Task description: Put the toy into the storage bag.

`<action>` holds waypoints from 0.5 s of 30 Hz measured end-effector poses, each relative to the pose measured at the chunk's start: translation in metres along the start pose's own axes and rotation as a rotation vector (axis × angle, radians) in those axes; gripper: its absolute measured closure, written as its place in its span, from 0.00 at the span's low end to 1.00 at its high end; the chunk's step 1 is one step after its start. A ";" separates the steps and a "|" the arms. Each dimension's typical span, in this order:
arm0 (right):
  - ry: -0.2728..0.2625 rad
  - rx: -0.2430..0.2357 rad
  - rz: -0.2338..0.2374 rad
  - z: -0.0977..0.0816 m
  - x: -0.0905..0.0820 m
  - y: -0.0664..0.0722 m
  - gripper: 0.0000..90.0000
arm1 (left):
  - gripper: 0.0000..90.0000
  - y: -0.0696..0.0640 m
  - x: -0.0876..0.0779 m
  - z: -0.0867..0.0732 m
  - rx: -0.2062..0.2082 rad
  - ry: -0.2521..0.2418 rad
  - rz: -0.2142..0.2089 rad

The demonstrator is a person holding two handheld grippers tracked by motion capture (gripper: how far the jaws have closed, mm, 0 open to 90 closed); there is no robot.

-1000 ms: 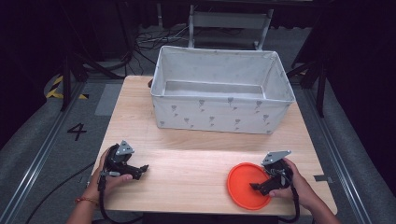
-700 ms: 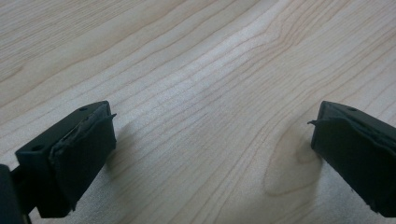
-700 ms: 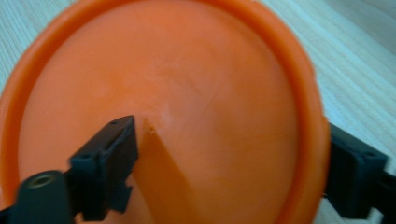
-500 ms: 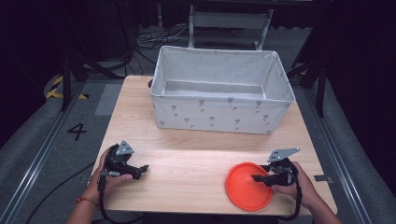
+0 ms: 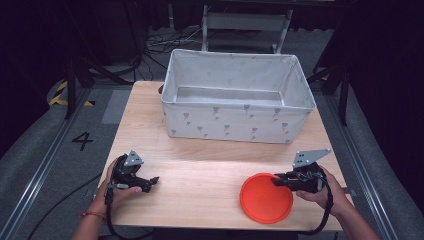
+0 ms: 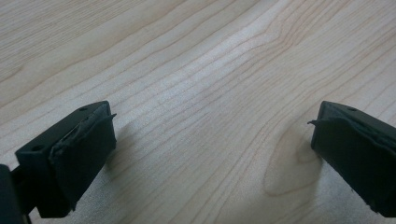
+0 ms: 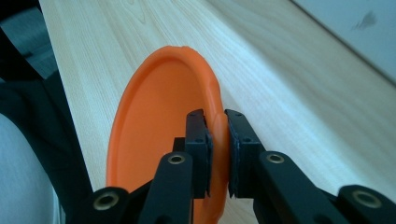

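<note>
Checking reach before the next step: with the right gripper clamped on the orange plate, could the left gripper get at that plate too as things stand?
Probably yes. The left gripper rests with its jaws open, and bare table lies between it and the orange plate, whose near-left rim is free; the right gripper grips the far-right rim.

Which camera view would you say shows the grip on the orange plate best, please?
The right gripper view: the right gripper pinches the orange plate at its rim. The high view shows the whole plate but the grip small. The left gripper view shows bare table.
</note>
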State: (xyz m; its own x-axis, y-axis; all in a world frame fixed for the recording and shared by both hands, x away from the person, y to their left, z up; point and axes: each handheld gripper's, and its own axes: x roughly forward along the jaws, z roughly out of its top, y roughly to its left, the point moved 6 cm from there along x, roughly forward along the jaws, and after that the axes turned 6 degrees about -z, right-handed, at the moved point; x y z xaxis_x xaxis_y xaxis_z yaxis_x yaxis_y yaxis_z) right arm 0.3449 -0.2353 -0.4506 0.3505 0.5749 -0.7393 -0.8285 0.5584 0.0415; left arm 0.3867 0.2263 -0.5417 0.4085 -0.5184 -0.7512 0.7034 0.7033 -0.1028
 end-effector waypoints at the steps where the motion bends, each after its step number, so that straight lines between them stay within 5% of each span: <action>1: 0.003 -0.030 -0.014 0.005 -0.003 0.003 0.90 | 0.00 0.000 0.000 0.000 0.000 0.000 0.000; 7: 0.047 -0.148 -0.118 0.020 -0.016 0.005 0.90 | 0.00 0.000 0.000 0.000 0.000 0.000 0.000; 15: 0.061 -0.172 -0.188 0.026 -0.025 -0.004 0.90 | 0.00 0.000 0.000 0.000 -0.001 0.000 0.000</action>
State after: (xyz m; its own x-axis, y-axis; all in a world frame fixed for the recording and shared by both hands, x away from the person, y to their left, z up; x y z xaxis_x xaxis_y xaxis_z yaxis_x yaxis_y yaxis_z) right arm 0.3513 -0.2365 -0.4147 0.4821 0.4307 -0.7629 -0.8155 0.5388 -0.2112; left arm 0.3867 0.2263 -0.5417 0.4084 -0.5182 -0.7514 0.7030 0.7037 -0.1032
